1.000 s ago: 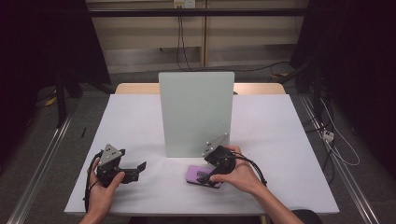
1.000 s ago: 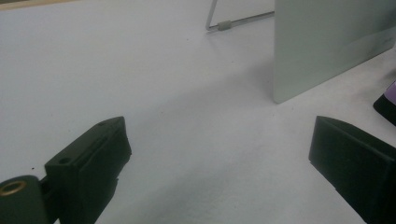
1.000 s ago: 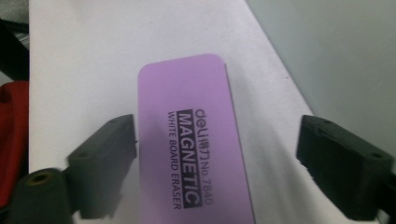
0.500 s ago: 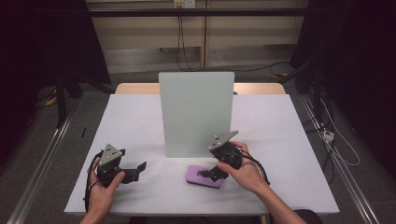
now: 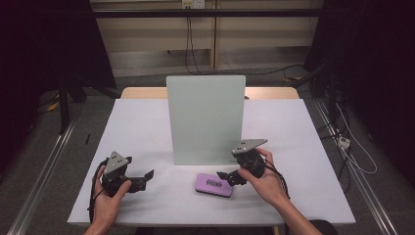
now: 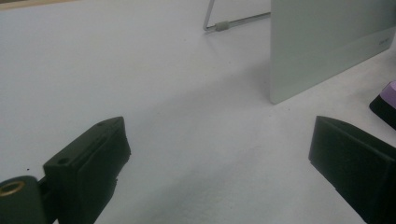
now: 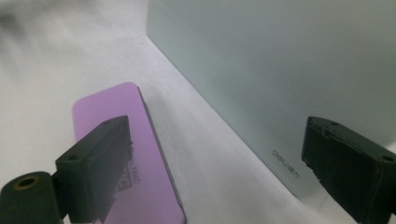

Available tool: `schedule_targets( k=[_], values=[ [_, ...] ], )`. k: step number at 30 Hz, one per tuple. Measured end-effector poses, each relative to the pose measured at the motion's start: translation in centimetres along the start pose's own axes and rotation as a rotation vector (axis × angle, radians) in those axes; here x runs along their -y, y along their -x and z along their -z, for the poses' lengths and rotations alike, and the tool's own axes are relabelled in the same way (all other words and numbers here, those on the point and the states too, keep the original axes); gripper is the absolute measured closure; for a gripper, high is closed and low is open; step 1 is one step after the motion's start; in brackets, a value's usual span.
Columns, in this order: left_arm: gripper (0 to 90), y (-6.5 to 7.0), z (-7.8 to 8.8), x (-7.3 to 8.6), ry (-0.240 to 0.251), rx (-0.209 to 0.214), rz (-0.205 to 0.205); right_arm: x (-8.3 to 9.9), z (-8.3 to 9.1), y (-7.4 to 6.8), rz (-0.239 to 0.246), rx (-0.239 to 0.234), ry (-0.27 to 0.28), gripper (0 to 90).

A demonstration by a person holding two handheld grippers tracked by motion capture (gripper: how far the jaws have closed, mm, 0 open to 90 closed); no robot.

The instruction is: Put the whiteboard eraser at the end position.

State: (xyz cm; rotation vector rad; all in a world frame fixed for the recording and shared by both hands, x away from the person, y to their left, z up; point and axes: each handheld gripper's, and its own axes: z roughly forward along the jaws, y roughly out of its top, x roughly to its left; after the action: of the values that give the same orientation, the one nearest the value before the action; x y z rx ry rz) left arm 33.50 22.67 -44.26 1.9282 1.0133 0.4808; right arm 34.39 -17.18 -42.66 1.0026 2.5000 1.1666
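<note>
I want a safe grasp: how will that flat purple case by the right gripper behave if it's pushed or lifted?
The purple case looks like a rigid slab, so it should stay stiff, not flop. It lies flat and low on the white table, so it is more likely to slide than roll or tip. Its smooth top may slip between the open jaws of the right gripper.

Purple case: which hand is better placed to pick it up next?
Right. The right tongs are open, right beside the purple case, which lies flat under one jaw in the right gripper view. The left tongs sit farther off across bare table.
</note>
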Motion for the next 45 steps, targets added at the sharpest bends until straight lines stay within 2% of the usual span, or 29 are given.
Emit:
schedule_targets(
  k=[3, 5, 7, 10, 12, 16, 28, 36, 45],
  values=[
    [4.7, 0.0, 0.0, 0.0, 0.002, 0.001, 0.002, 0.5, 0.2, 0.3, -0.03, 0.018, -0.007, 8.2],
    [4.7, 0.0, 0.0, 0.0, -0.005, 0.0, -0.004, 0.8, 0.4, 0.4, -0.037, 0.041, 0.002, 8.3],
    [4.7, 0.0, 0.0, 0.0, 0.0, 0.0, 0.002, 1.1, 0.5, 0.6, -0.051, 0.038, 0.009, 8.3],
    [4.7, 0.0, 0.0, 0.0, 0.001, 0.002, -0.002, 1.5, 0.9, 0.9, -0.067, 0.058, 0.017, 8.6],
    [4.7, 0.0, 0.0, 0.0, 0.001, 0.003, -0.004, 1.7, 1.2, 1.2, -0.092, 0.075, 0.022, 8.7],
    [4.7, 0.0, 0.0, 0.0, 0.006, 0.003, 0.007, 2.3, 1.8, 1.6, -0.103, 0.117, 0.031, 8.7],
    [4.7, 0.0, 0.1, 0.0, 0.006, -0.005, 0.007, 4.6, 3.7, 2.9, -0.164, 0.191, 0.085, 7.9],
    [4.7, -0.1, 0.1, 0.0, 0.007, -0.013, 0.009, 5.8, 4.6, 3.5, -0.191, 0.206, 0.103, 7.4],
    [4.7, -0.2, 0.3, 0.0, 0.018, -0.014, 0.009, 6.8, 5.0, 4.0, -0.206, 0.234, 0.087, 7.3]
  ],
)
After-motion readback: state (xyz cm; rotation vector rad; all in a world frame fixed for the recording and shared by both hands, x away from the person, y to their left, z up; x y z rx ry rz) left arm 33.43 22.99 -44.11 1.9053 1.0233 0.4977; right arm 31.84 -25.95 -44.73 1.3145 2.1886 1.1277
